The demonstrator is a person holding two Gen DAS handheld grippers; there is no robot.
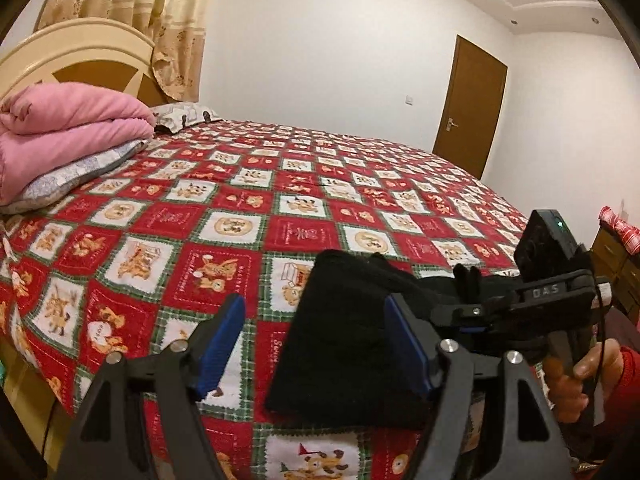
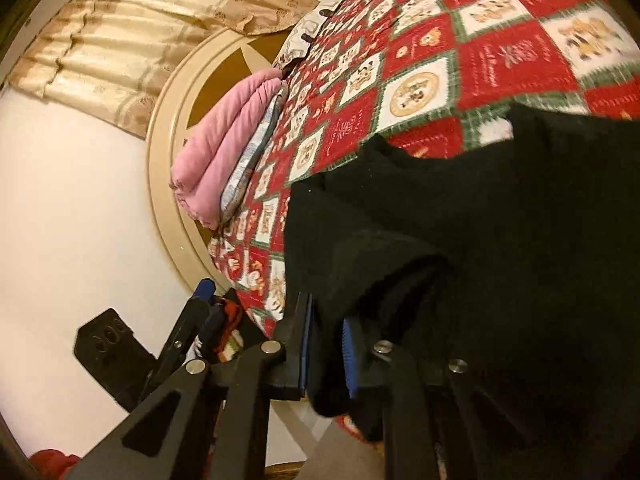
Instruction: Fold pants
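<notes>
Item: black pants (image 1: 352, 344), lying as a compact dark bundle near the front edge of the bed (image 1: 248, 184) on its red patchwork bedspread; judged already folded at least once, further folds or a final smoothing possibly outstanding. Left gripper (image 1: 316, 344): fingers spread wide, holding nothing, hovering over the bundle's left edge. Right gripper (image 2: 326, 354): blue pads (image 2: 347, 356) closed on a fold of the black cloth.

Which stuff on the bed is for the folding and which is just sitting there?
For the folding:
black pants
left claw, open
right claw, pinching the pants

Just sitting there:
pink blanket
pillow
curtain
door
</notes>
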